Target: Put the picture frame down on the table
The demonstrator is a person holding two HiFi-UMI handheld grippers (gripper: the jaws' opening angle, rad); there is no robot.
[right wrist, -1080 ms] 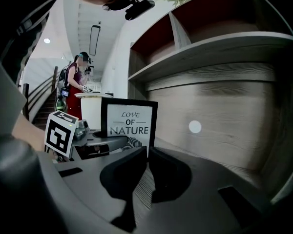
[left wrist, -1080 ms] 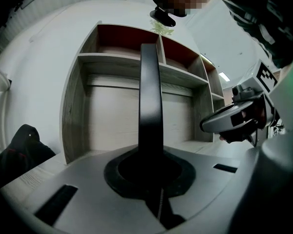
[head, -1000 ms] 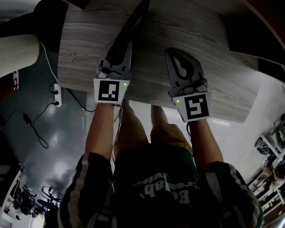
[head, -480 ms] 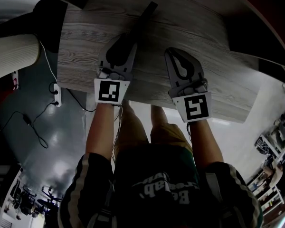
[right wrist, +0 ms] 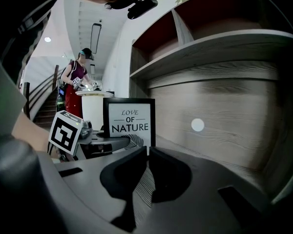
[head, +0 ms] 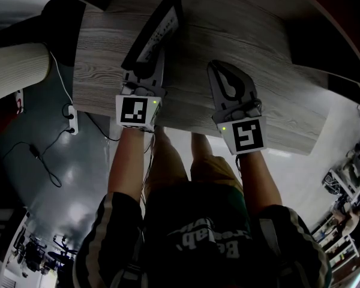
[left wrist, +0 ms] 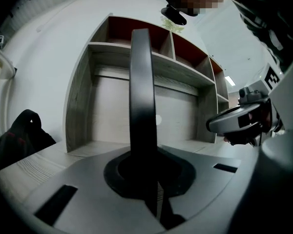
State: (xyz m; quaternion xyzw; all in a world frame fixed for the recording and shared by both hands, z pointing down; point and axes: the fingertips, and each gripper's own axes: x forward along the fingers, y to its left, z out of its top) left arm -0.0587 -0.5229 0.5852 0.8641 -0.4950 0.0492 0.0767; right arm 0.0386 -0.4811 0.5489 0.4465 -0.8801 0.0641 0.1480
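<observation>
The picture frame (head: 156,24), black with a white print, stands upright over the grey wood table (head: 258,101). The right gripper view shows its face (right wrist: 129,120); the left gripper view shows it edge-on (left wrist: 140,91). My left gripper (head: 147,65) (left wrist: 147,179) has just been closing and is shut on the frame's lower edge. My right gripper (head: 222,71) (right wrist: 148,152) sits shut and empty to the right, low over the table. Whether the frame's base touches the table is hidden.
A wooden shelf unit (left wrist: 185,67) with open compartments rises behind the table. A dark bundle (left wrist: 19,135) lies at the table's far left. A person (right wrist: 77,84) stands at a white table in the background. Cables (head: 66,119) trail on the floor left of the table.
The left jaws were wide open half a second ago and have shut on the frame. The frame has turned, so more of its face shows now. The right gripper has stayed put.
</observation>
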